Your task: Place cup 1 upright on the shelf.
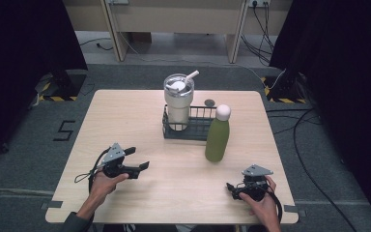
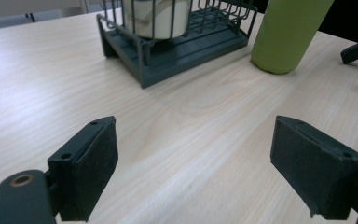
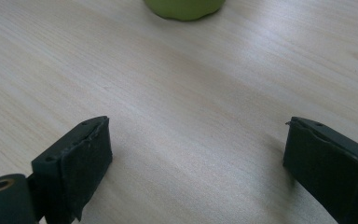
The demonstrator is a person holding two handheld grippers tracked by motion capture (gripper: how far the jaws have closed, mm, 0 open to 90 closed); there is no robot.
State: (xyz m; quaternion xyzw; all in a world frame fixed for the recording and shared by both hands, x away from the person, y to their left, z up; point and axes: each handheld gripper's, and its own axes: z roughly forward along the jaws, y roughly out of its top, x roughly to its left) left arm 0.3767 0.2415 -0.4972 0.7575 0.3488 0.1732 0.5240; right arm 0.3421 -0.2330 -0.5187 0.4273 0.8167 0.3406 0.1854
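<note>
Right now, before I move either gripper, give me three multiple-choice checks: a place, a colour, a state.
1. Where does the white tumbler stand? A in the wire rack; B on the bare table; C lying by a gripper.
2. What colour is the bottle? A red; B green; C blue.
3. How do the left gripper's jaws stand? A shut on the bottle; B shut, empty; C open, empty.
A, rack bars surround its base; B, green body under a white cap; C, bare tabletop shows between the pads.
</note>
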